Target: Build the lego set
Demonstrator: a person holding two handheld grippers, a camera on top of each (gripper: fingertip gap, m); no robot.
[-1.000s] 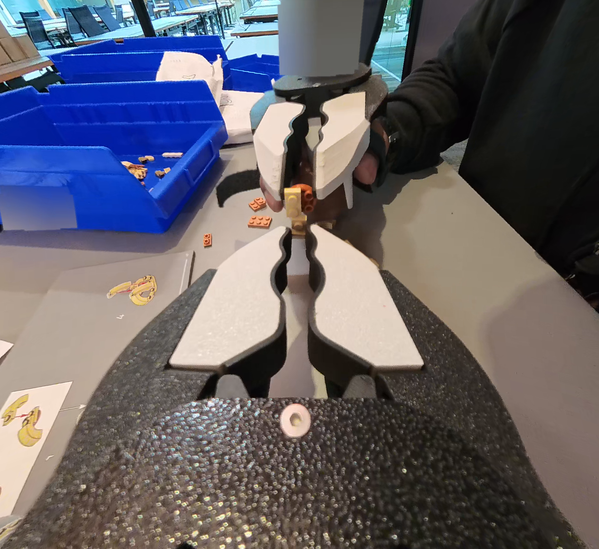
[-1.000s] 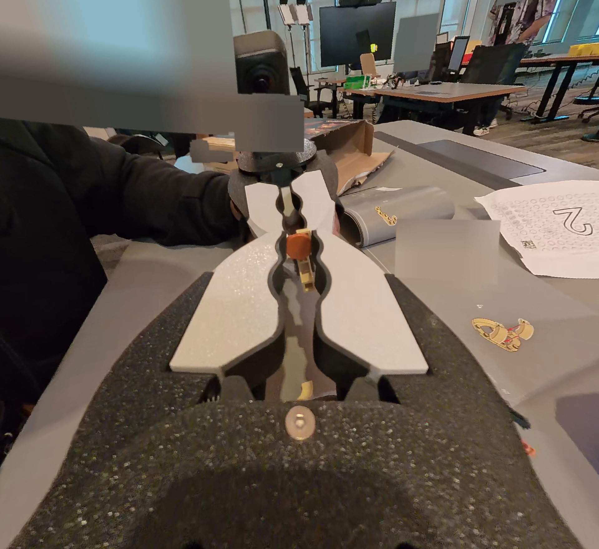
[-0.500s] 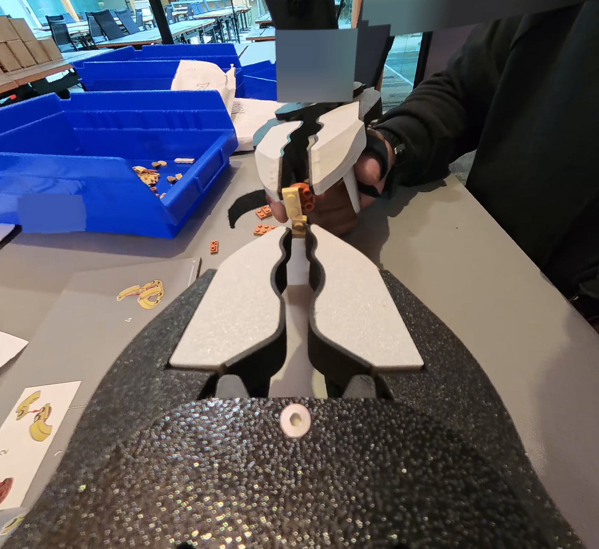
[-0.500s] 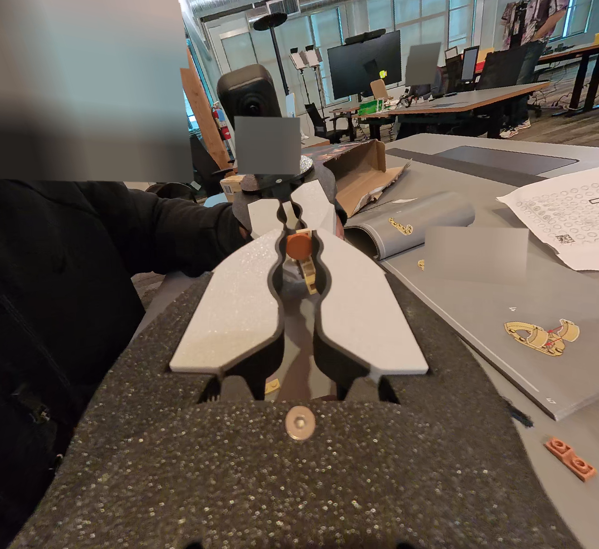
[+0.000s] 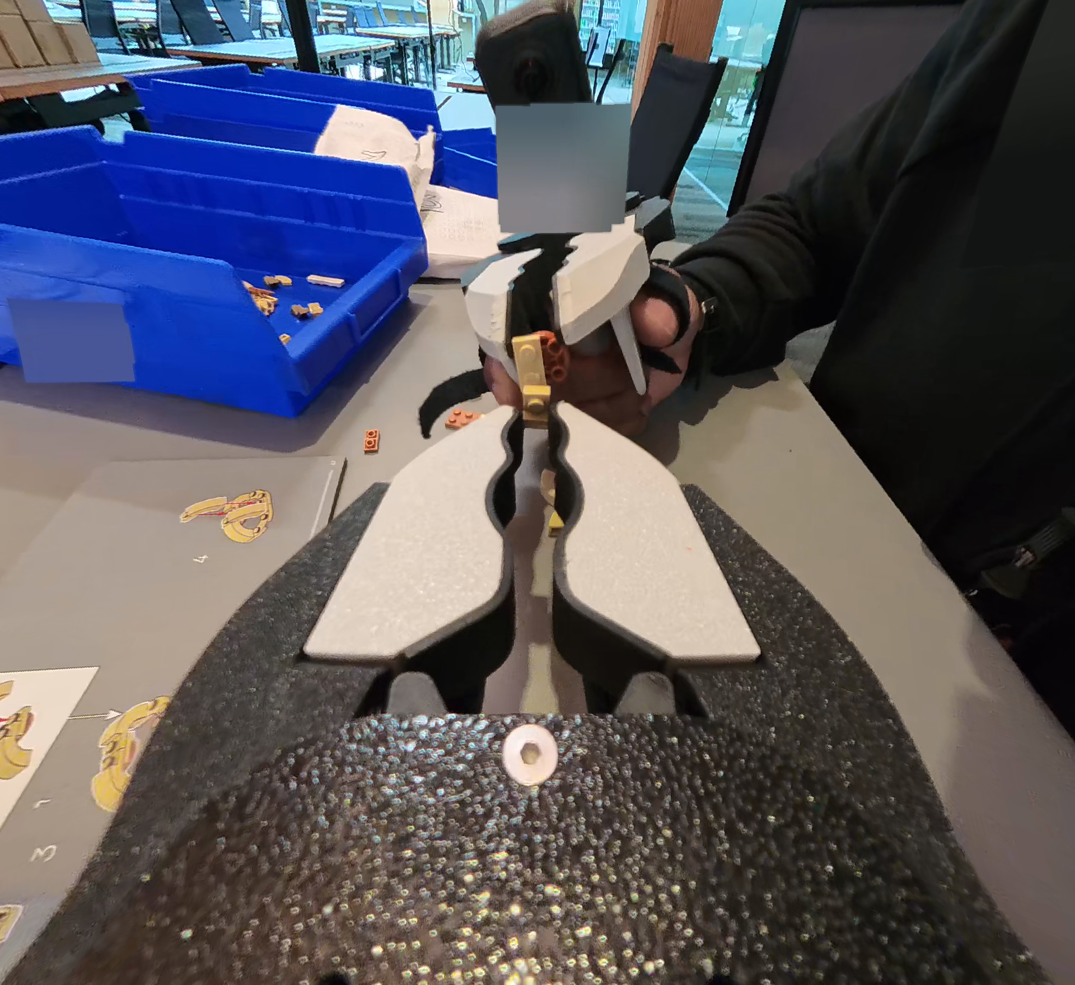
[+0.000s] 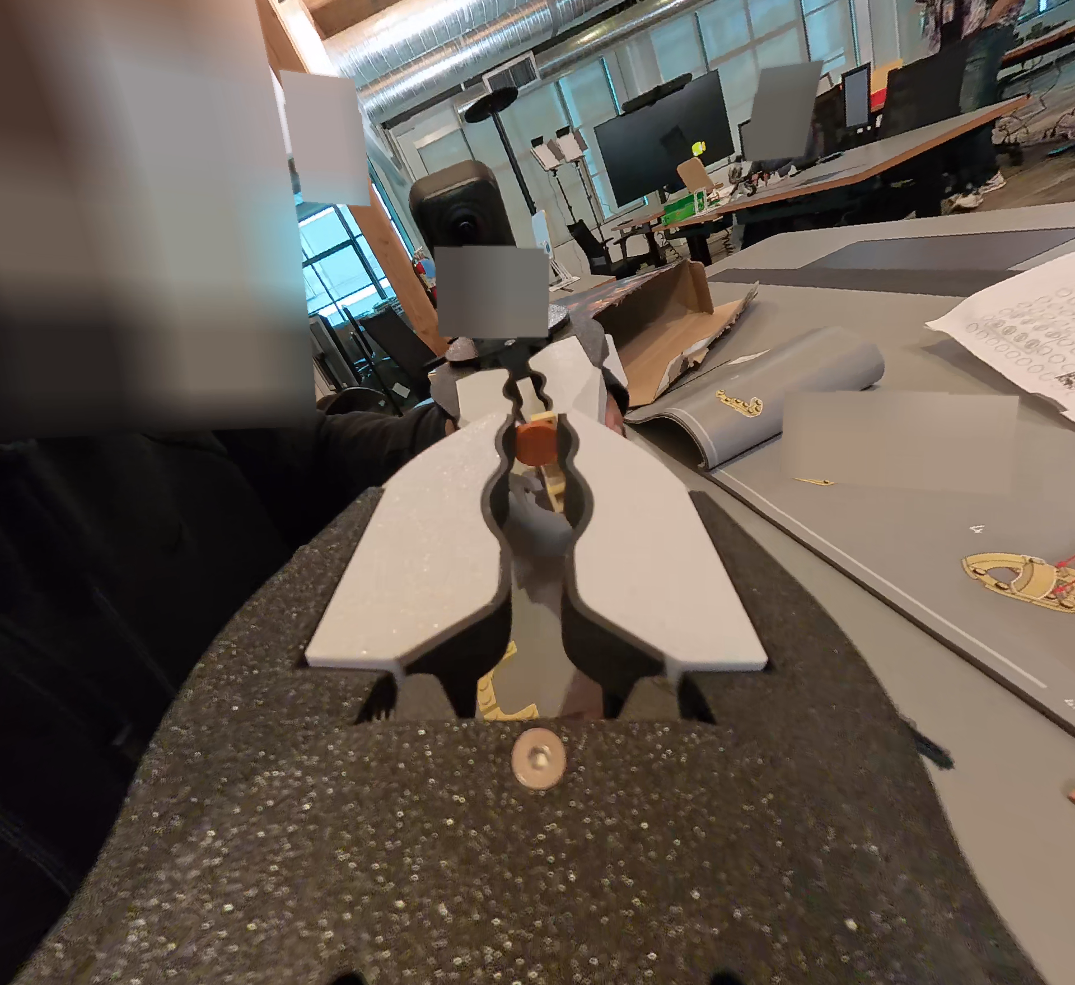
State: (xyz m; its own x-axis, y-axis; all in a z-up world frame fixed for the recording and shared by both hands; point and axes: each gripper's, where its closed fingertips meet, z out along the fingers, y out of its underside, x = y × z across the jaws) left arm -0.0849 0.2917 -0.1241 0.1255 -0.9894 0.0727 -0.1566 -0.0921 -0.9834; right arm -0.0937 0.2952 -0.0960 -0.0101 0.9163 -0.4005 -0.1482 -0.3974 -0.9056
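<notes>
Fingers of the left gripper (image 5: pixel 535 425) and right gripper (image 6: pixel 536 436) clamp one small lego assembly (image 5: pixel 534 369): light, rigid, best held by flat plate edges.

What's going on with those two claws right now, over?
Left gripper shut on tan piece. Right gripper shut on orange piece. Pieces pressed together mid-air. Nothing in the way.

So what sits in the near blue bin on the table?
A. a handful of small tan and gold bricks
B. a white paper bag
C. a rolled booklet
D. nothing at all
A: the left wrist view shows a few small tan and gold bricks scattered on the floor of the near blue bin, with no booklet or bag inside it.
</notes>
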